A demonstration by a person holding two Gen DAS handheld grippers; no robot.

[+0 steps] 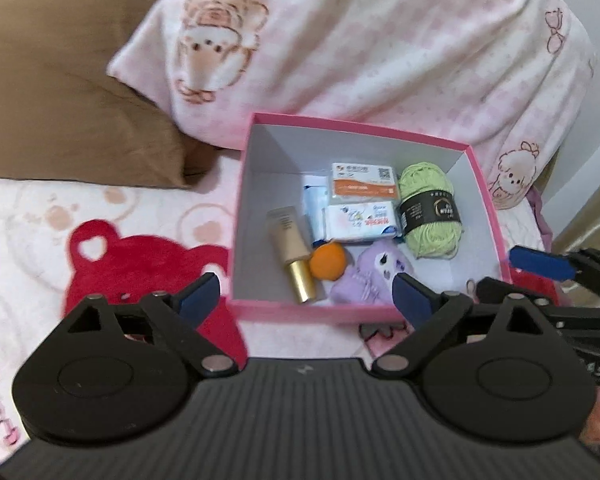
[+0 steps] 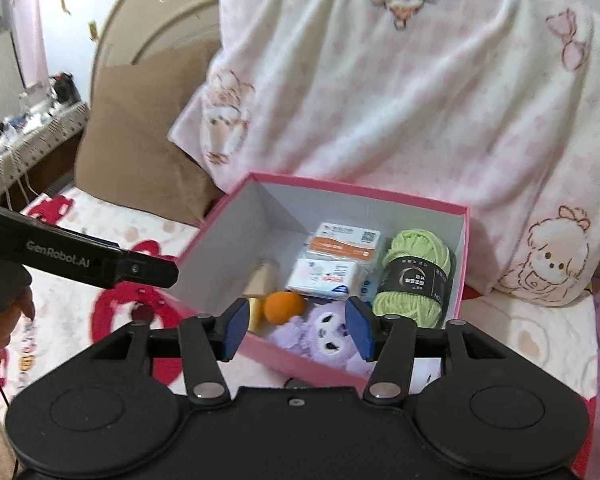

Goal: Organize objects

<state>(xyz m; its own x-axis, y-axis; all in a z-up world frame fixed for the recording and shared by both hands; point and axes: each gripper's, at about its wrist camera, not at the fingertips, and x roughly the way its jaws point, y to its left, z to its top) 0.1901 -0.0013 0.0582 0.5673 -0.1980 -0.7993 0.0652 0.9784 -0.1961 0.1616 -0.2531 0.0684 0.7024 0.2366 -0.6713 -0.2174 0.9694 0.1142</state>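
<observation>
Left wrist view first: the left gripper (image 1: pixel 304 292) hangs over the near wall of the pink cardboard box (image 1: pixel 488 216), its blue-padded jaws spread wide with nothing between them. In the centre of the frame the box holds a green ball of yarn with a black band (image 1: pixel 430 210), two white tissue packets (image 1: pixel 362 204), a beige cosmetic tube with a gold cap (image 1: pixel 292 254), a small orange ball (image 1: pixel 329 261) and a purple plush toy (image 1: pixel 370 274). At the right edge, one blue pad of the right gripper (image 1: pixel 540 262) shows. By my judgement, the packing step looks complete; I see nothing loose on the bedspread, so the next move probably calls for a lid or more items, neither in view.

Right wrist view: the right gripper (image 2: pixel 296 328) sits low in the frame, jaws partly apart and empty, just above the plush toy at the box's near corner. At the left, a black arm of the left gripper crosses toward the box. A pink-and-white cartoon-print quilt (image 2: pixel 400 100) rises behind the box and a brown pillow (image 2: pixel 140 152) lies upper left, crowding its far side.
</observation>
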